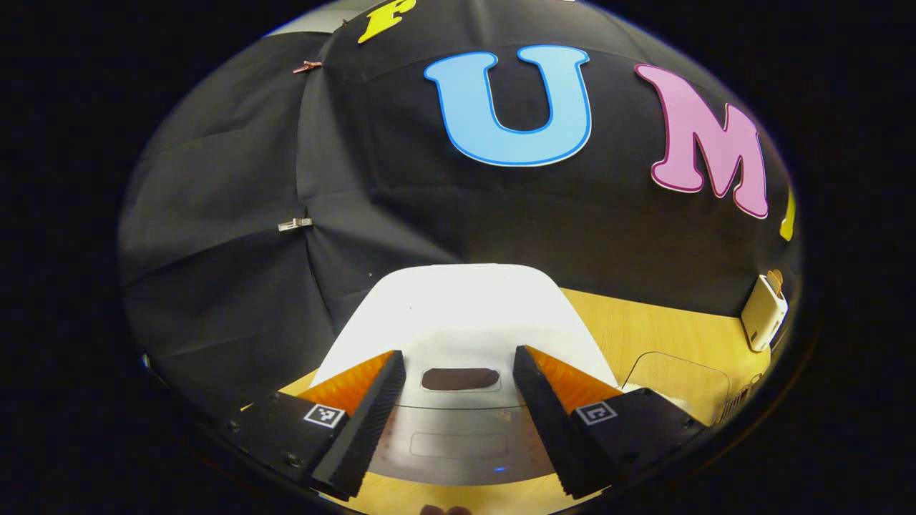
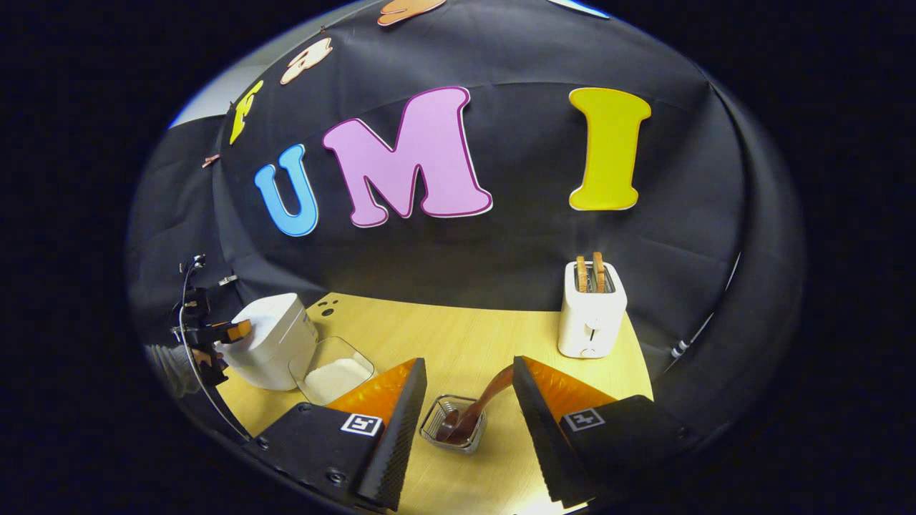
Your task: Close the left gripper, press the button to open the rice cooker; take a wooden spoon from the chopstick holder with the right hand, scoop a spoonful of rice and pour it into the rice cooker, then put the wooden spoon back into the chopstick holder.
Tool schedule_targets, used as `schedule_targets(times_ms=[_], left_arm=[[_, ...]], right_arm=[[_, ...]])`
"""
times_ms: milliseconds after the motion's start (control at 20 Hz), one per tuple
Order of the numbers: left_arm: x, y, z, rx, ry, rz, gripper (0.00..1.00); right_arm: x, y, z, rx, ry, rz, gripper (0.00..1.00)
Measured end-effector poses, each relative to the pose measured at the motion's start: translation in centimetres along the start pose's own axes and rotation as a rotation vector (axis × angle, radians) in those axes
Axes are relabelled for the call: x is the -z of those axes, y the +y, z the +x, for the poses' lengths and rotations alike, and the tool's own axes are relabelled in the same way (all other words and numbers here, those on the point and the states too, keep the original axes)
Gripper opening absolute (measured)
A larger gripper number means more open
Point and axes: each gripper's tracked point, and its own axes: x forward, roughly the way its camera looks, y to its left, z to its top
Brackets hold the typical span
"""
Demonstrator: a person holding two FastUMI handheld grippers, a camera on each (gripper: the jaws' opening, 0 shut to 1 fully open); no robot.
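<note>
The left gripper [image 1: 458, 390] hangs in front of the rice cooker [image 1: 465, 322], jaws spread, with the dark oval button [image 1: 460, 378] showing in the gap between the fingers. The lid is down. That is the first risk: with the jaws apart, a push forward would let the fingers pass on either side of the button and land on the lid. The task wants them pressed together for the press.

In the right gripper view the rice cooker [image 2: 272, 340] sits near the table's [image 2: 458, 329] left edge, the other gripper [image 2: 215, 336] close against its side. A clear box of rice [image 2: 333, 375] stands just beside it.

The right gripper [image 2: 465, 408] is also spread, holding nothing. The wire chopstick holder [image 2: 452, 423] sits near the table's front edge, between its fingers. The wooden spoon [image 2: 476, 408] stands in the holder bowl down. Its long axis leans, and the handle rises up and to the right, ending close to the right finger. A grasp taken on that tilted handle could lever the light holder over or drag it along the table. A toaster [image 2: 590, 315] stands well apart, toward the back right.

With the lid down and the spoon in the holder, this fits either end of the job.
</note>
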Motion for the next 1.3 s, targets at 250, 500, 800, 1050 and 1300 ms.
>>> schedule_targets(times_ms=[250, 500, 800, 1050, 1300], left_arm=[[-0.1, 0.1, -0.1, -0.012, 0.023, -0.010, 1.00], [-1.7, 0.7, -2.2, 0.002, -0.047, -0.056, 0.98], [-3.5, 2.4, -7.7, 0.080, -0.136, -0.157, 0.96], [-5.5, 4.4, -11.1, 0.134, -0.210, -0.194, 0.94], [-7.8, 4.0, -11.2, 0.212, -0.237, -0.101, 0.94]], right_arm=[[1.5, 0.0, -1.4, -0.029, -0.009, 0.016, 0.77], [0.3, 1.8, -2.5, -0.075, -0.045, 0.060, 0.77], [-1.0, 6.7, -1.1, -0.102, -0.070, 0.006, 0.77], [-2.1, 11.0, -0.2, -0.092, -0.071, -0.054, 0.77], [-2.9, 12.4, -0.6, -0.037, -0.081, -0.028, 0.77]])
